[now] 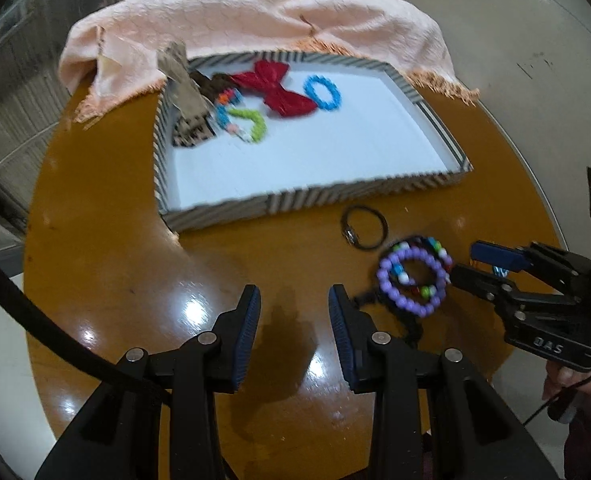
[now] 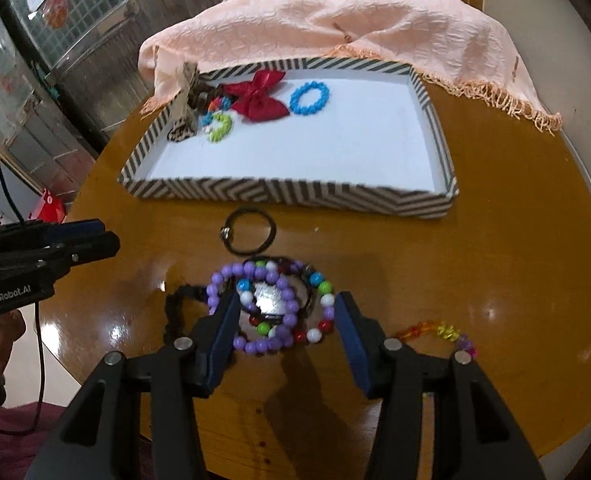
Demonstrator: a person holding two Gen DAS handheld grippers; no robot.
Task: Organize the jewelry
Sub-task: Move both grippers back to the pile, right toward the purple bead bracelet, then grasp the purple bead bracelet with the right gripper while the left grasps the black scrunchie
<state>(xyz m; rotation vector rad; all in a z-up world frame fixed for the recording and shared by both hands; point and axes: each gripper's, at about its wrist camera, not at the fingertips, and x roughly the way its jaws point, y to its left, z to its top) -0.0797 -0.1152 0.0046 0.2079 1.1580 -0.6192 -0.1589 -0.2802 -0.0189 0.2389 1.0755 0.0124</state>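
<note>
Clearly the right claw (image 2: pixel 285 316) is the nearer one. In its own view, going left to right, the left claw (image 2: pixel 103 236) sits at the frame's left edge, well apart from the purple bead bracelet (image 2: pixel 255 308), which lies low centre on the surface (image 2: pixel 495 240), partly between the right claw's half-open pads with nothing pressed. That bracelet lies flat atop a multicoloured bead bracelet (image 2: pixel 319 312). The left claw (image 1: pixel 295 312) stands half-open and empty. The striped tray (image 2: pixel 287 194) lies beyond, upper centre.
</note>
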